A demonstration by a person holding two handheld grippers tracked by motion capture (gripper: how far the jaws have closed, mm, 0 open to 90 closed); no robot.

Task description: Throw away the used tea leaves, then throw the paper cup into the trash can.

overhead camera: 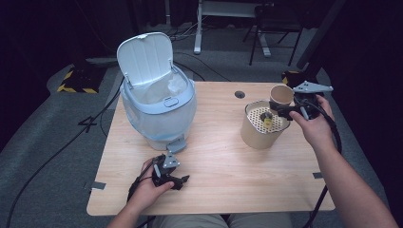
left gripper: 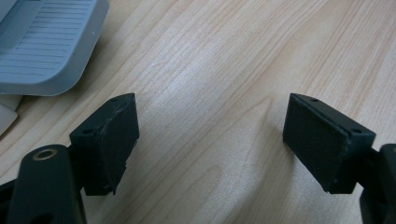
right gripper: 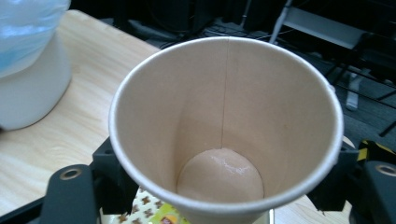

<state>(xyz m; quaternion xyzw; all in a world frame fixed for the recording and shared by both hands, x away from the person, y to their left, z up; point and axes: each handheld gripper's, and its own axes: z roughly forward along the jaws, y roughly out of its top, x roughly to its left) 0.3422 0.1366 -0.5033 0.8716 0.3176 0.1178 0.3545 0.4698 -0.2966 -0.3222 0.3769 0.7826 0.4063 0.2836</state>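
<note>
In the high view, the right gripper [overhead camera: 283,110] is held above the far right part of the wooden table [overhead camera: 223,166], its jaws closed around the lower body of a brown paper cup [overhead camera: 282,95]. The cup stands upright with its mouth facing up, and it hangs just over the rim of a wider tan container [overhead camera: 261,127] whose top is a white perforated insert with a small yellow item lying on it. The left gripper [overhead camera: 177,179] rests low near the front edge of the table, well apart from the cup, with nothing between its jaws. A light blue bin [overhead camera: 159,102] with its lid raised and a clear liner inside stands on the far left part of the table, its pedal facing the left gripper.

In the left gripper view, the two black jaws stand spread wide, and bare table wood lies between them. The grey ribbed pedal [left gripper: 46,42] of the bin sits at the upper left, apart from the jaws.

In the right gripper view, the paper cup [right gripper: 226,126] sits squarely between the jaws, one black jaw pressing on each side of its wall below the rim. The cup looks empty, its round bottom and inner seam plain to see. Beneath it a patch of patterned yellow wrapping [right gripper: 156,210] shows, and the bin's pale base stands at the far left.
</note>
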